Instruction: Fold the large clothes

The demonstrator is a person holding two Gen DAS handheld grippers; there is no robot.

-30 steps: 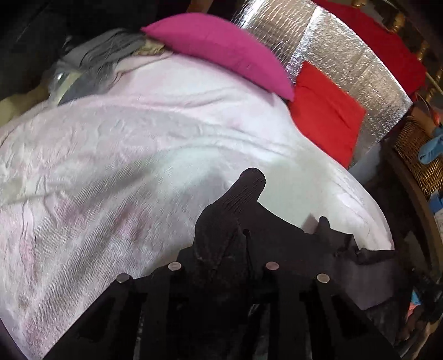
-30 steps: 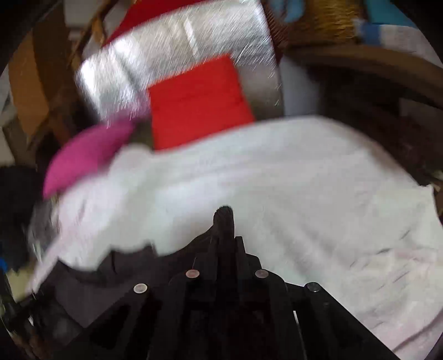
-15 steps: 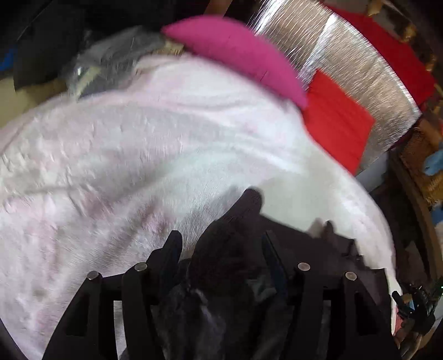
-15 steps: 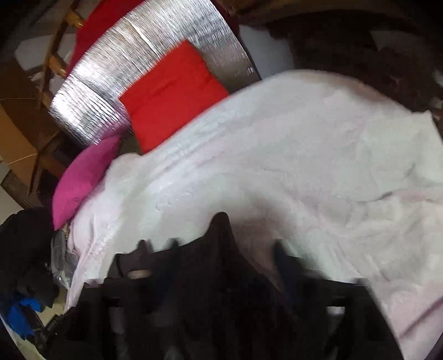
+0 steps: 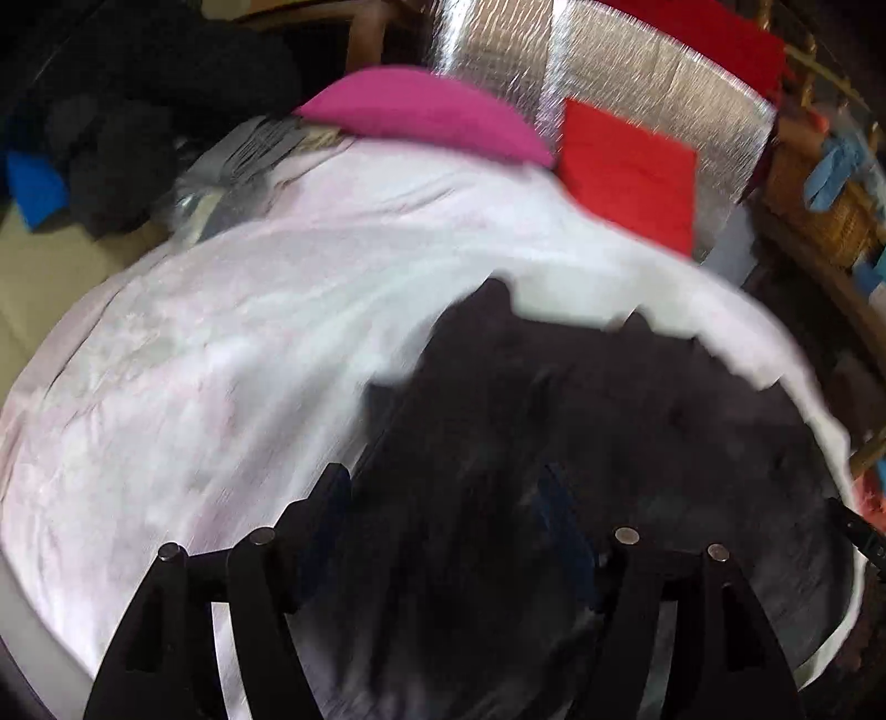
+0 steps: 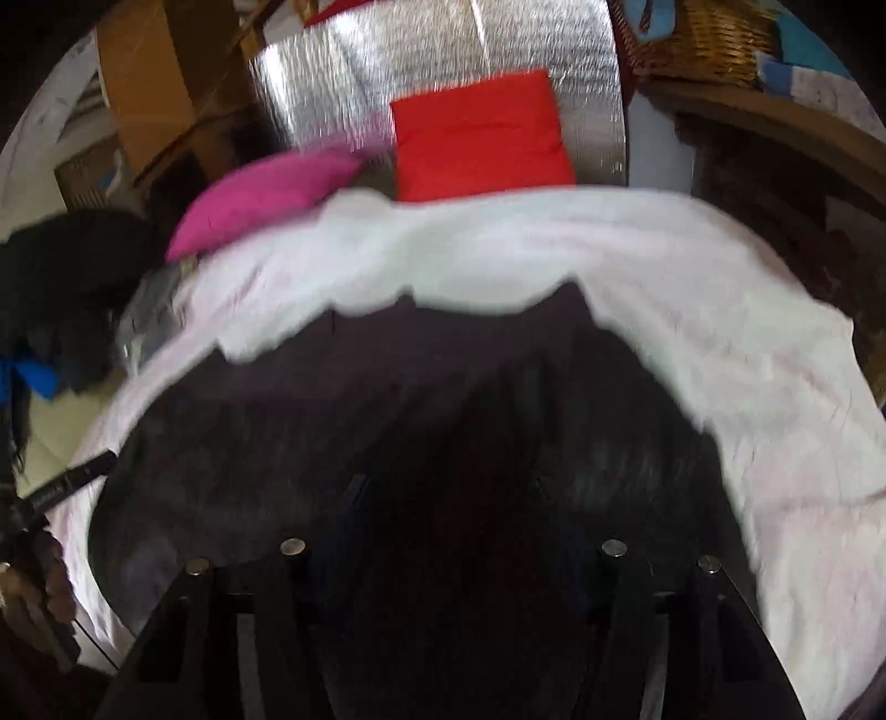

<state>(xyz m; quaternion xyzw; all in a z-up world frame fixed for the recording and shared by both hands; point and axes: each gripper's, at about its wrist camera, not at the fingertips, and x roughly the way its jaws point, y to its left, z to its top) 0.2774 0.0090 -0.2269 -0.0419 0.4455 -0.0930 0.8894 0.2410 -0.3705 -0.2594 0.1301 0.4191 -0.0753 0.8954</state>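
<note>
A dark garment lies spread on a bed under a pale pink blanket, filling the near half of both wrist views from about 4 to 8 o'clock. Its far edge is uneven, with small peaks poking up toward 12 o'clock. Both frames are smeared by motion.

Left gripper: fingers stand well apart and the jaws are opening. Dark cloth lies between and beneath them, but the blur does not show either pad pressing on it; judged released.

Right gripper: fingers also spread, with the jaws closing. The garment fills the gap between them; black fingers against black cloth make contact impossible to confirm.

Surroundings: a magenta cushion at 11 o'clock, a red cushion at 1 o'clock against a silver quilted panel, a wicker basket at the far right, and dark clothes heaped at 10 o'clock off the bed edge.

Risks, as judgement:
- The right jaws may shut on several layers, or catch the blanket along with the garment, dragging the bedding and spoiling the fold
- With the left side let go and the right closing, a one-sided pull would skew the fold line
- The ragged far edge suggests bunching; folding over it would lock in creases
- The garment's near edge is out of view, so slippage off the bed cannot be ruled out
</note>
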